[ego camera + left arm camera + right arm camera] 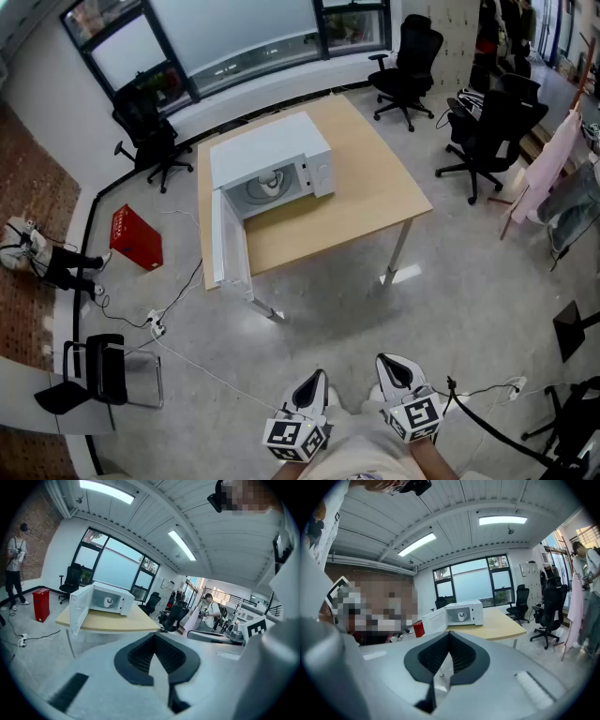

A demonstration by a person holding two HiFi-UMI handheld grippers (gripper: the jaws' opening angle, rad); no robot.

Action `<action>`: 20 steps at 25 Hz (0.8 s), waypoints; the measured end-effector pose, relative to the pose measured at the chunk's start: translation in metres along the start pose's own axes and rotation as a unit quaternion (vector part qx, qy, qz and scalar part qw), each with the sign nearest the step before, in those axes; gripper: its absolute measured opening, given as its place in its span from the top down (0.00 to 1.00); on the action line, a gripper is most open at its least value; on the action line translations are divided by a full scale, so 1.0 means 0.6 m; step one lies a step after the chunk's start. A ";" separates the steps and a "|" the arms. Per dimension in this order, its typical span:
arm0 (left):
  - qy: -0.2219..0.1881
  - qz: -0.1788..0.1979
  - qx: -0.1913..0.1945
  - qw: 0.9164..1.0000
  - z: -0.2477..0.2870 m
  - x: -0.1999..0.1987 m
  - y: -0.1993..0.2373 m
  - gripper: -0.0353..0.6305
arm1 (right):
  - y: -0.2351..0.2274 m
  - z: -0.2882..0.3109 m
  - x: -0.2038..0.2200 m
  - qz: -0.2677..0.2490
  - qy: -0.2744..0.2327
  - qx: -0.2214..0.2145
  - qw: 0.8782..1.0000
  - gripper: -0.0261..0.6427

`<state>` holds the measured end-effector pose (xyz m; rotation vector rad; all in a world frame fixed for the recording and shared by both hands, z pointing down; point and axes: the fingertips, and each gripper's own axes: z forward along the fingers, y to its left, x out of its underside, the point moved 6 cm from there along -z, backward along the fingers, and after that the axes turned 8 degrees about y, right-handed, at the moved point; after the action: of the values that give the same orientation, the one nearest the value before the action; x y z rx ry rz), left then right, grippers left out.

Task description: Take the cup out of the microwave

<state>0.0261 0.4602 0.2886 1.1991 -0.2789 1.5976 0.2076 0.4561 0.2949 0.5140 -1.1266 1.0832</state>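
A white microwave [272, 164] stands on the wooden table [366, 197] with its door [228, 239] swung wide open. Inside it sits a white cup [270, 184], which also shows in the left gripper view as the cup [108, 602] and in the right gripper view as the cup [461, 616]. Both grippers are far from the table, close to my body at the bottom of the head view. My left gripper [312, 386] and right gripper [398, 370] are shut and hold nothing. The jaws of the left gripper [154, 638] and the right gripper [449, 638] point toward the microwave.
Bare floor lies between me and the table. A red box [136, 237] and cables [155, 323] are on the floor at left, with a folding chair [98, 370] nearby. Black office chairs [487, 127] stand at right. A person [15, 559] stands near the brick wall.
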 end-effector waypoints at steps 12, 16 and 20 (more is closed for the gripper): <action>-0.002 0.004 -0.013 1.000 0.002 0.006 -0.028 0.94 | -0.020 -0.019 -0.003 -0.002 -0.012 -0.023 1.000 0.95; -0.001 -0.005 -0.028 1.000 -0.005 0.013 -0.031 0.94 | -0.024 -0.025 -0.010 -0.004 -0.028 -0.041 0.999 0.95; -0.007 -0.007 -0.047 0.999 -0.006 0.013 -0.034 0.94 | -0.048 -0.025 -0.016 -0.020 -0.042 -0.040 0.998 0.95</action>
<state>0.0415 0.4756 0.2853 1.1383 -0.3497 1.5474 0.2397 0.4518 0.2854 0.5195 -1.2230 0.9863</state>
